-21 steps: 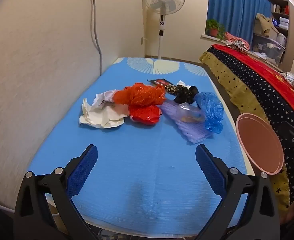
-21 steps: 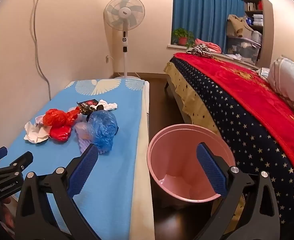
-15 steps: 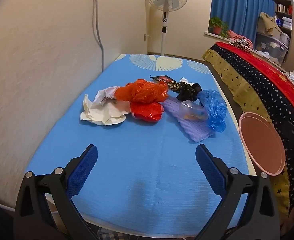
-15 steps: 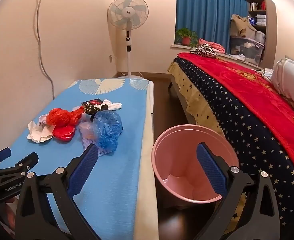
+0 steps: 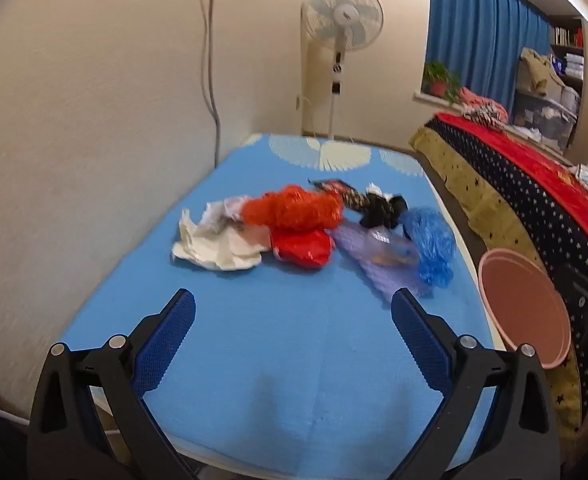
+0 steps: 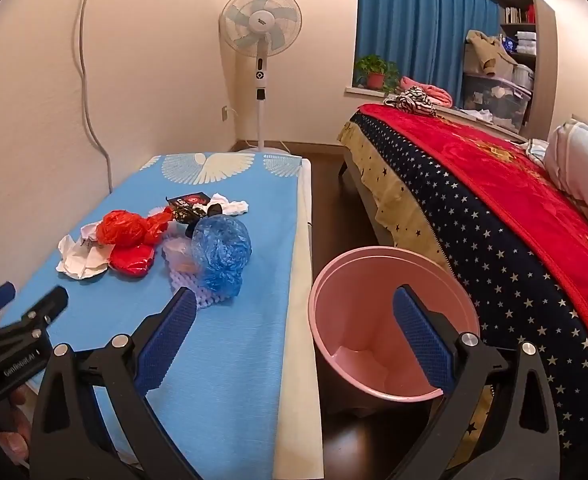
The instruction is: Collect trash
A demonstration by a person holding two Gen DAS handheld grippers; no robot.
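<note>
Cream textured walls (image 6: 154, 60) enclose a warmly lit room with dark wood floor (image 6: 326, 168). A white pedestal fan (image 6: 260, 24) stands in the corner, blue curtains (image 6: 422, 32) hang over the window, and a bed with a red, star-patterned blanket (image 6: 494, 184) fills the right side.

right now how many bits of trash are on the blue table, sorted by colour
red or orange plastic bags: 2
blue plastic bag: 1
white crumpled paper: 2
black wrappers: 2
lilac foam net: 1
clear plastic piece: 1
total: 9, roughly, as the pile overlaps
</note>
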